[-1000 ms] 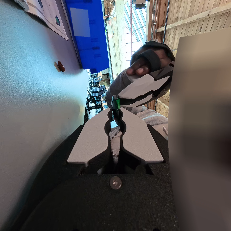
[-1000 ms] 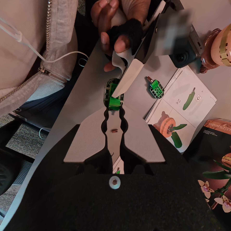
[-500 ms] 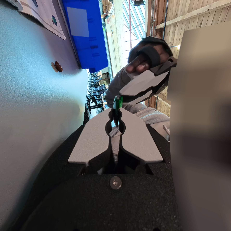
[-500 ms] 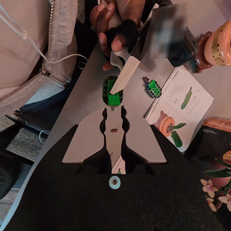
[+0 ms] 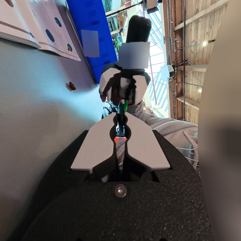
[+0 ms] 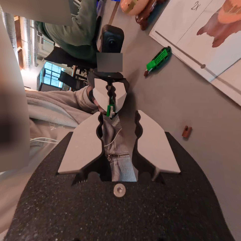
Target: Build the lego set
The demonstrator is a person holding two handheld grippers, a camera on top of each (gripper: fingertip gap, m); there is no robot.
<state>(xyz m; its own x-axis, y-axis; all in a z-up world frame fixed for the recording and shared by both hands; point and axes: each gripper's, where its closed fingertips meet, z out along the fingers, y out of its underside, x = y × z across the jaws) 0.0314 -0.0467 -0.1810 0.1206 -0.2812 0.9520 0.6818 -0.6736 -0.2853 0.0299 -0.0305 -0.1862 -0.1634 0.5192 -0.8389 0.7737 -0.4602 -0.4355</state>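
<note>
The green piece point(image 5: 121, 110) sits partly buried between the left tool point(image 5: 121, 114) fingers, its lower end hidden. The open booklet point(image 6: 203, 32) runs off the frame's top and right edges, and the peach-and-brown model point(image 6: 138, 9) is cut by the top edge.

Open jaws of the right gripper point(image 6: 118, 113) frame clear air at frame centre, but the left gripper point(image 6: 113, 107) blocks the way just ahead. Bare grey table point(image 6: 169, 99) lies open at right, broken only by a green leaf assembly point(image 6: 158, 60), a small brown piece point(image 6: 186, 131) and the booklet point(image 6: 208, 39) upper right.
</note>
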